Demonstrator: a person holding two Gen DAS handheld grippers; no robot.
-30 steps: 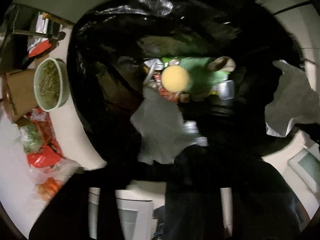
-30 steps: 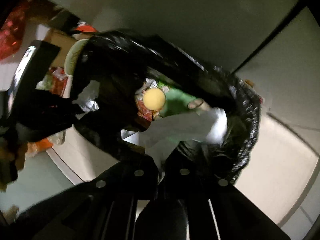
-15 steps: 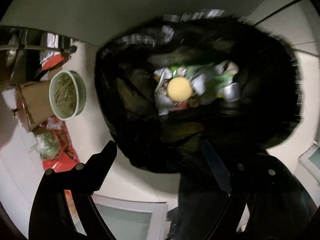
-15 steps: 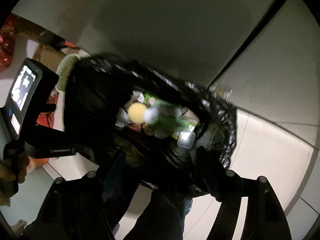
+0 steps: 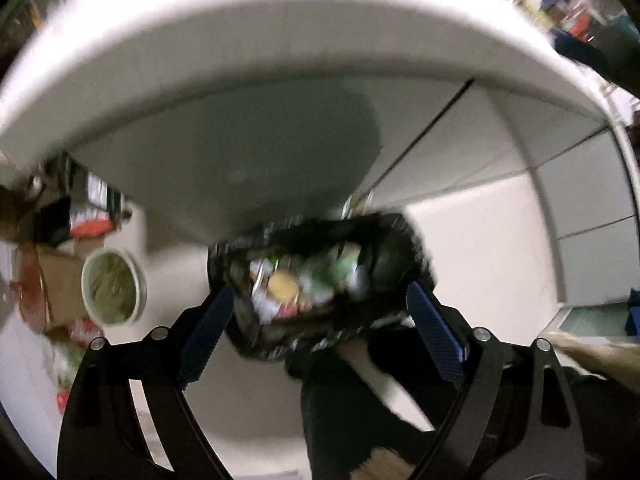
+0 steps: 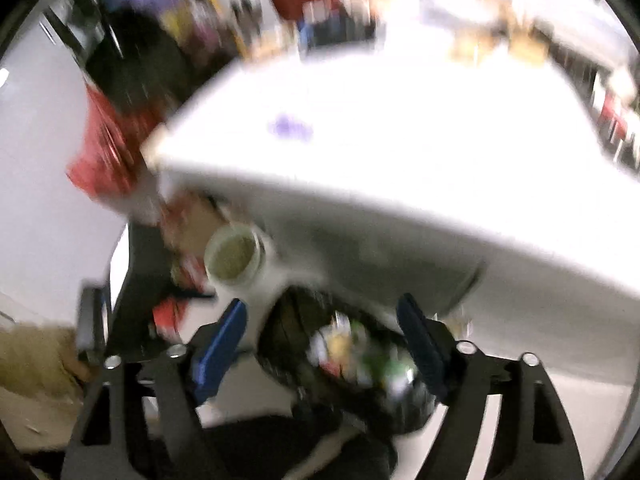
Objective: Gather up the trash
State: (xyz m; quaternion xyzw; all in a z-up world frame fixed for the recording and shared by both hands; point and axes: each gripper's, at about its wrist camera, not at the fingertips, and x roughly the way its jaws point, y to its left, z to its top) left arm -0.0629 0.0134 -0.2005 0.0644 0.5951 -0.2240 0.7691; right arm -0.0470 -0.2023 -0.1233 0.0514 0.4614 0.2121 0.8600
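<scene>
Black plastic bin bag [image 5: 320, 276] sits on the floor under the edge of the white surface [image 5: 280, 40], its mouth open and mixed rubbish [image 5: 304, 284] showing inside: something yellow, something green, pale scraps, all blurred. We read this as the moment just after a drop. Both pairs of tongs are empty and well above the bag. Our left tongs [image 5: 320, 328] stand spread wide, blue pads [image 5: 206, 332] apart with nothing between them but the view of the bag far below. Our right tongs [image 6: 324, 344] are also spread, their jaws have just been opening, and nothing sits between them either.

Beside the bag on the floor stands a pale round tub [image 5: 114, 288] with greenish contents, and past it a cardboard box [image 5: 52, 280] and red wrappers, too smeared to name.

On the surface we see one small purple scrap [image 6: 290, 128] in the right view. We judge that the next piece to collect. The next move calls for bringing one pair of tongs over the surface, lining the spread pads either side of the scrap, and closing on it. Blur hides anything further
</scene>
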